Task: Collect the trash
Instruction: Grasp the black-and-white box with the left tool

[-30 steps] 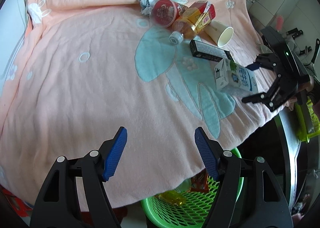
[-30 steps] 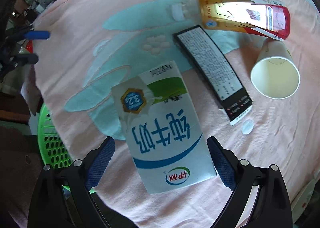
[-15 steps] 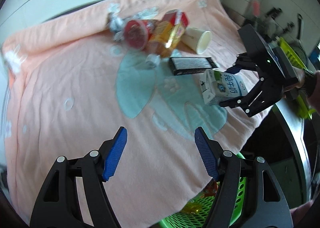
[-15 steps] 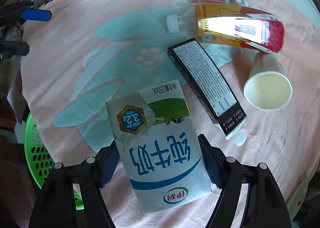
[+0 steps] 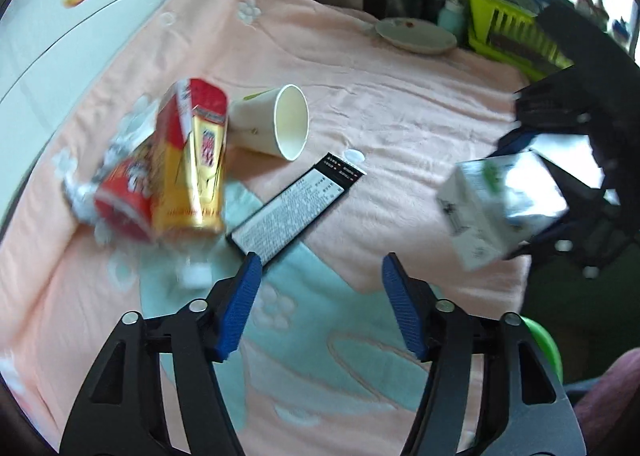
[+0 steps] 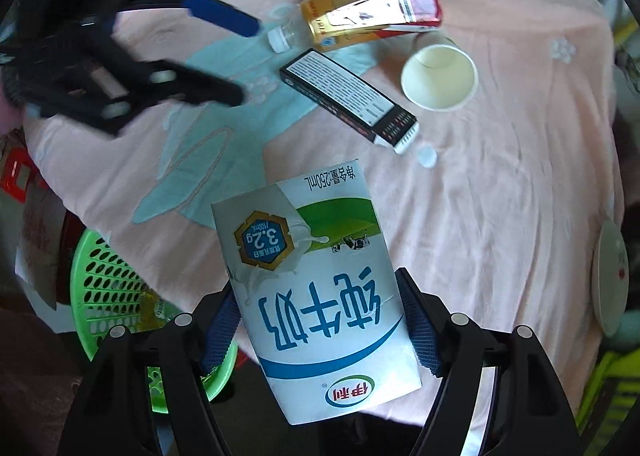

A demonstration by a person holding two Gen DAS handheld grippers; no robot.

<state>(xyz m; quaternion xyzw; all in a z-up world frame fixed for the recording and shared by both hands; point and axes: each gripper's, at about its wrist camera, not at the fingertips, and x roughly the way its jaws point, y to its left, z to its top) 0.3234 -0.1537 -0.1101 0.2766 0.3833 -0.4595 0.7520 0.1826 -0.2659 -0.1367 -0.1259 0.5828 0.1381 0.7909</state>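
My right gripper (image 6: 318, 326) is shut on a white, blue and green milk carton (image 6: 316, 288) and holds it above the table's near edge; the carton also shows in the left wrist view (image 5: 500, 208). My left gripper (image 5: 322, 298) is open and empty above the pink towel, just short of a black flat box (image 5: 296, 208). Beyond the box lie a paper cup (image 5: 276, 122) on its side, a yellow and red bottle (image 5: 192, 160) and a red cup (image 5: 120, 192). A green basket (image 6: 116, 292) stands below the table edge.
A pink towel (image 6: 500, 176) with a teal pattern covers the table. A plate (image 5: 416, 34) and a lime green rack (image 5: 516, 36) stand at the towel's far end. Some trash lies in the basket. A white wall runs along the left.
My right gripper has closed on the milk carton and lifted it off the towel. My left gripper has moved forward and to the right, toward the black box and the trash pile.
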